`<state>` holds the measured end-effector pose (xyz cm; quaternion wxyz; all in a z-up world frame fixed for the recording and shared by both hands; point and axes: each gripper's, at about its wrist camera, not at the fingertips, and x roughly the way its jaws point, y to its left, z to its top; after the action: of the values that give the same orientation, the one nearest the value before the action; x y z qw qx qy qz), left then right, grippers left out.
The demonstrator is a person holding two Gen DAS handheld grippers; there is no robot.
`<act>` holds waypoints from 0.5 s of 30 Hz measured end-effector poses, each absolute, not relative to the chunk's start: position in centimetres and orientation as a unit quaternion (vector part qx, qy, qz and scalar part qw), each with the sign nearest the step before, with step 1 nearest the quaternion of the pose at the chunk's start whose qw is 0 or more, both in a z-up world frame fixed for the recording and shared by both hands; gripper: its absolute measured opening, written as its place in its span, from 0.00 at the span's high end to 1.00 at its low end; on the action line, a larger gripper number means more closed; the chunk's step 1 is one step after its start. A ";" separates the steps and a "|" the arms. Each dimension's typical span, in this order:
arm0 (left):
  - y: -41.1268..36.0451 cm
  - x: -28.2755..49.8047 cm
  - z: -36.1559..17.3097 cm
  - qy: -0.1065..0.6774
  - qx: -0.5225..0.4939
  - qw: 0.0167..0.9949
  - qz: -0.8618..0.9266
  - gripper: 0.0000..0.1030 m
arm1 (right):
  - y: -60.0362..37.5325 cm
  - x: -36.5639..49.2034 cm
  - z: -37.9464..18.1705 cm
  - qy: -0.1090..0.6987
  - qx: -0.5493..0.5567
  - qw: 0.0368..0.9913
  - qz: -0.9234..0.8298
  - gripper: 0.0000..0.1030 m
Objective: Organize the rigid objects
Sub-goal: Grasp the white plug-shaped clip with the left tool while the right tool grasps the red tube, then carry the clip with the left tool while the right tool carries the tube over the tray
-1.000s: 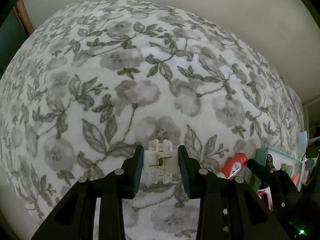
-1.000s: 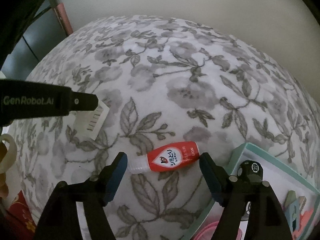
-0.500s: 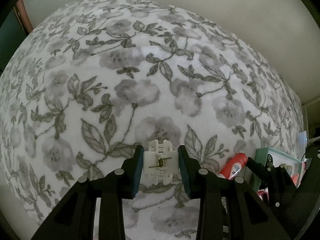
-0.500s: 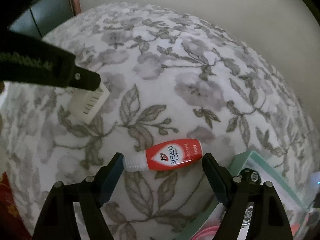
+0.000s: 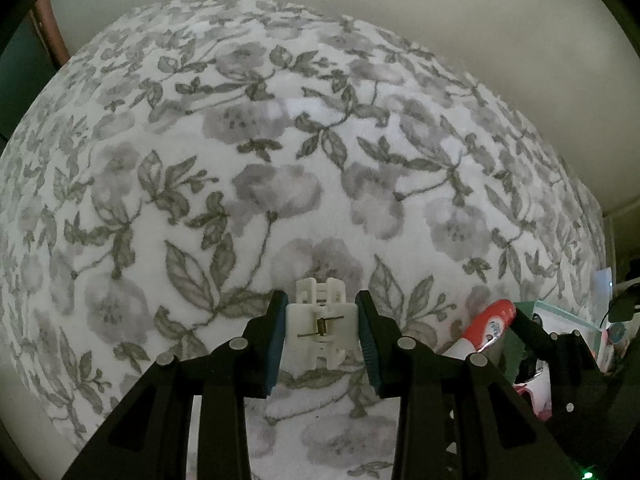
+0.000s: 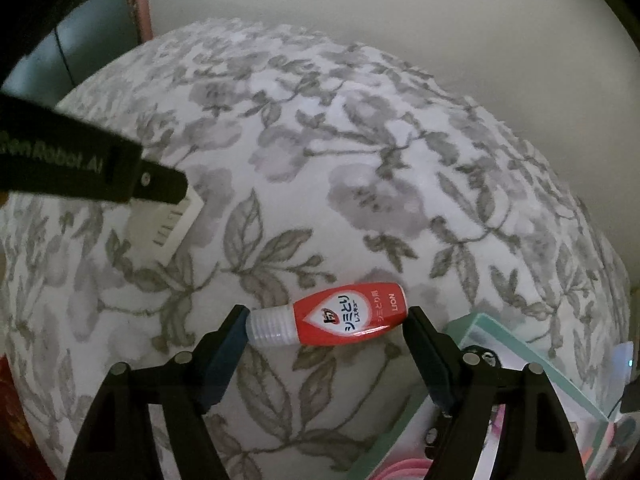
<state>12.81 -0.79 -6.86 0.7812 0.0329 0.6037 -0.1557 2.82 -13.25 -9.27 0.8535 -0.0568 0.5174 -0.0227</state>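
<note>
A: Left gripper [image 5: 321,330] — state?

B: Closed onto the white hair clip [image 5: 321,326]. Both blue pads touch its sides; the small metal spring faces the camera. The clip sits upright between the jaws, above the floral blanket [image 5: 280,160].

A: Contact between clip and blanket?

B: Cannot tell from the left wrist view. In the right wrist view the clip [image 6: 168,228] shows under the left gripper's finger, and a gap to the fabric is not readable.

A: Right gripper [image 6: 326,336]?

B: Jaws wide apart. The red bottle [image 6: 344,318] lies on its side on the blanket [image 6: 360,160], crosswise between the two fingers. Its white ribbed cap end is touching or just short of the left-hand pad; the red base end is just beside the right-hand pad with a sliver of space visible. Not clamped.

A: Label?

B: Red body with a white drop-shaped panel and Japanese print, "LION" at the base end.

A: Anything else near the right gripper?

B: A teal-rimmed box [image 6: 516,330] lies to the right of the gripper and slightly below the bottle, partly behind the right finger. Its contents are blurred; pink items show at the lower edge.

A: Same bottle from the left side?

B: Yes, the bottle [image 5: 490,322] appears to the right of the left gripper, with the right gripper's black finger across it.
</note>
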 end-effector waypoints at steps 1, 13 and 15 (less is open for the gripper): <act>-0.8 12.7 -6.6 0.600 0.033 0.783 -0.157 0.65 | -13.3 2.8 -8.9 0.513 -0.053 0.856 -0.024 0.22; -1.6 10.6 -1.9 0.553 0.041 0.812 -0.184 0.65 | -13.5 0.7 -5.5 0.480 -0.018 0.875 -0.053 0.22; -1.8 9.8 -1.1 0.543 0.043 0.816 -0.192 0.65 | -13.7 -0.2 -5.1 0.479 -0.010 0.875 -0.060 0.22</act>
<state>9.79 -1.78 -1.09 0.8162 0.0431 0.5434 -0.1916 -0.22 -13.69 -5.10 0.8754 -0.0102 0.4795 -0.0605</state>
